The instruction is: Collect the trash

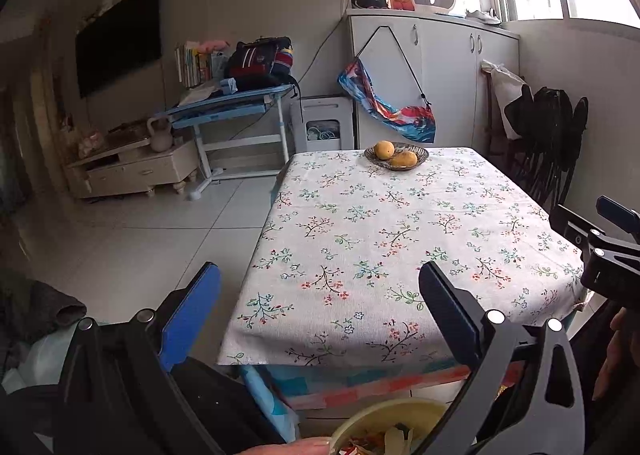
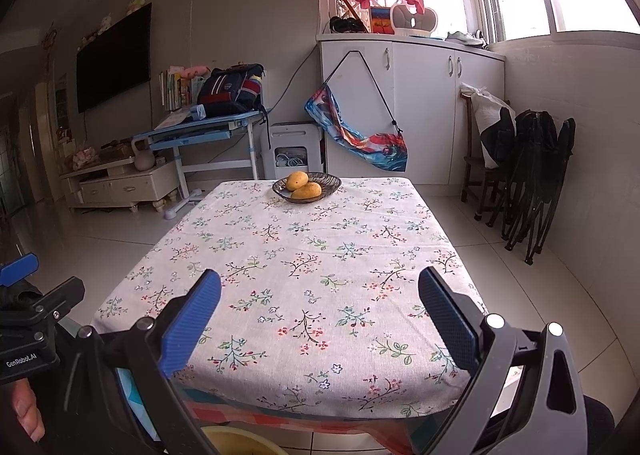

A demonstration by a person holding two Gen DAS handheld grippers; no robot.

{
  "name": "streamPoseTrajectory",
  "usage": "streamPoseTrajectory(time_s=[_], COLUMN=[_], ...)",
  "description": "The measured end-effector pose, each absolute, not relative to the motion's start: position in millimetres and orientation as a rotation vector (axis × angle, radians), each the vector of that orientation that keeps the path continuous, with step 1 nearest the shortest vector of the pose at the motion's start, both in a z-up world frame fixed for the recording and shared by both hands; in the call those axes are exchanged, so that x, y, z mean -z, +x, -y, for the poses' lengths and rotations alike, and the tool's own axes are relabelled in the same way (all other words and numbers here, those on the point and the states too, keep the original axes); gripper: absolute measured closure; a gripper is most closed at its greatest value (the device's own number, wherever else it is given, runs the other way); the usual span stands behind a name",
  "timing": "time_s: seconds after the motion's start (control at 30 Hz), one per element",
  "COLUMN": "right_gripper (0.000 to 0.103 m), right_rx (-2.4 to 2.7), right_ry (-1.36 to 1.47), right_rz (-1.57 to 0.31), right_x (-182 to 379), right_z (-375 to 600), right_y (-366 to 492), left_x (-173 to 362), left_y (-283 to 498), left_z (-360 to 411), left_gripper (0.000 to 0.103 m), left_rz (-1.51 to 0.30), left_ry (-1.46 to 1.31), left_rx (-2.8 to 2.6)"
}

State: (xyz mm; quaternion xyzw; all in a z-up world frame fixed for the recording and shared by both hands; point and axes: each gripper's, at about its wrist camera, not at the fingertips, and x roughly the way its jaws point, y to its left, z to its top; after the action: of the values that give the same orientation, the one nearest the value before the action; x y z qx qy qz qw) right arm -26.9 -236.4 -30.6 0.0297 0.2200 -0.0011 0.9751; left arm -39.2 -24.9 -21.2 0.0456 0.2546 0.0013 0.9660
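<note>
Both of your grippers had their jaws spread wide with nothing between them: the left gripper hung over the near edge of the surface covered by a white floral tablecloth, and the right gripper hung over the same cloth. Below your left jaws, off the near edge, sat a pale yellow round bin holding peel scraps. At the far end of the surface stood a dark woven bowl with two yellow-orange fruits, well apart from both grippers.
</note>
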Motion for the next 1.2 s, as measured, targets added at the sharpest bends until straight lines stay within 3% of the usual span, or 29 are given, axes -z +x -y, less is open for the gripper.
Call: streamPoseTrajectory(time_s=[1.2], right_gripper=[0.008], right_rx=[-0.001], right_ry=[0.052], right_rz=[-0.447], right_x=[30.8], right_z=[232.2], right_y=[-25.4], left_x=[19.8], left_y=[-40.8], left_z=[26.5], left_gripper=[0.007], left_rz=[-0.51], left_ry=[0.099], left_rx=[0.0])
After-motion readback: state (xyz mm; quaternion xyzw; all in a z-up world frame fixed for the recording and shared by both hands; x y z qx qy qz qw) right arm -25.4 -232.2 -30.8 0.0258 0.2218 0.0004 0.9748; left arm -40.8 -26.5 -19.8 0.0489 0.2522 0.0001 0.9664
